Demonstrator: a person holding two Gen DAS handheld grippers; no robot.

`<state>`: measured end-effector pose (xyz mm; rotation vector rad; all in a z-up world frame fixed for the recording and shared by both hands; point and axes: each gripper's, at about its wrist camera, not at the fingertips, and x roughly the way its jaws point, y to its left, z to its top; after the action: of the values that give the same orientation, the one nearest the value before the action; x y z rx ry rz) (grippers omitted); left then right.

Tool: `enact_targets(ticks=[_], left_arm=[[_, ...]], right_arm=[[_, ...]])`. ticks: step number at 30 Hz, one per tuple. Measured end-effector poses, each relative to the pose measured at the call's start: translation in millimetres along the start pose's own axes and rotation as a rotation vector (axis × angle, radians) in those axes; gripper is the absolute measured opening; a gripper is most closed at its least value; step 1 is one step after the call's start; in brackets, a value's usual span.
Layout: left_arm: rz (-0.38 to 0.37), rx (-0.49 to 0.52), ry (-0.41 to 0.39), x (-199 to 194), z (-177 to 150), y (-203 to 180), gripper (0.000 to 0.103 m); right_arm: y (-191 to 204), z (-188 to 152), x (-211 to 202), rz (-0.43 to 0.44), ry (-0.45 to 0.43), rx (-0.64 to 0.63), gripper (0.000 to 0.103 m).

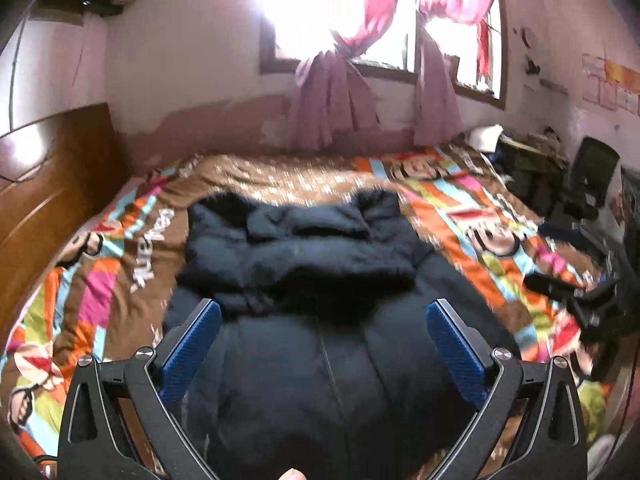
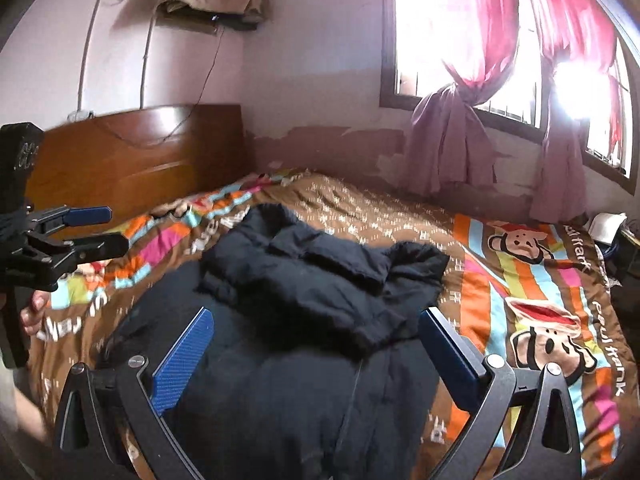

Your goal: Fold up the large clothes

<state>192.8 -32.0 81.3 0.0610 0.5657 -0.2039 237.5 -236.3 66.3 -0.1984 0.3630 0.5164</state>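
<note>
Left wrist view looks down on a dark puffy jacket (image 1: pixel 312 280) spread on the bed (image 1: pixel 120 272), its upper part folded back over the body in a thick bundle toward the far side. The left claw (image 1: pixel 323 312) hangs above the jacket's near part with its blue pads (image 1: pixel 192 356) spread wide and nothing between them. In the right wrist view the right claw (image 2: pixel 316 320) is likewise spread wide and empty over the same jacket (image 2: pixel 304 304), which lies on a bright cartoon-printed bedspread (image 2: pixel 532 280). At that view's left edge the left claw (image 2: pixel 100 228) shows from the side, held in a hand (image 2: pixel 34 312). A wooden headboard (image 2: pixel 132 152) and pink curtains (image 2: pixel 452 140) stand behind the bed.
</note>
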Motion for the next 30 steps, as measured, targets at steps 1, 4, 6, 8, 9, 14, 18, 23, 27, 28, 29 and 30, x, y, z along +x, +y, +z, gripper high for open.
enact_targets(ticks=[1,4,6,8,9,14,18,23,27,28,29,30], left_arm=[[0.005,0.004,0.008,-1,-10,-2,0.101],[0.012,0.018,0.03,-5,-42,-5,0.101],[-0.01,0.009,0.063,-2,-63,-5,0.101],[-0.05,0.004,0.094,0,-82,-2,0.101],[-0.051,0.006,0.104,1,-90,1,0.101],[-0.022,0.086,0.116,3,-122,-5,0.101],[-0.026,0.158,0.16,13,-148,-10,0.101],[-0.017,0.194,0.236,30,-175,-5,0.101],[0.001,0.238,0.264,39,-192,-3,0.101],[0.001,0.243,0.275,43,-197,-1,0.101],[0.0,0.243,0.282,45,-201,0,0.101],[-0.002,0.241,0.291,48,-204,2,0.101]], right_arm=[[2,-7,-4,-0.001,0.009,-0.014,0.103],[8,-28,-12,-0.025,0.046,-0.04,0.103],[11,-42,-14,-0.032,0.074,-0.053,0.103],[14,-61,-12,-0.005,0.136,-0.067,0.103],[15,-67,-11,0.015,0.157,-0.063,0.103],[28,-110,2,0.07,0.282,-0.056,0.103],[42,-130,14,0.051,0.355,-0.111,0.103],[58,-154,32,0.023,0.425,-0.183,0.103],[65,-170,45,-0.01,0.48,-0.243,0.103],[65,-176,48,-0.019,0.497,-0.259,0.103],[65,-179,51,-0.027,0.505,-0.271,0.103],[66,-181,52,-0.033,0.508,-0.279,0.103]])
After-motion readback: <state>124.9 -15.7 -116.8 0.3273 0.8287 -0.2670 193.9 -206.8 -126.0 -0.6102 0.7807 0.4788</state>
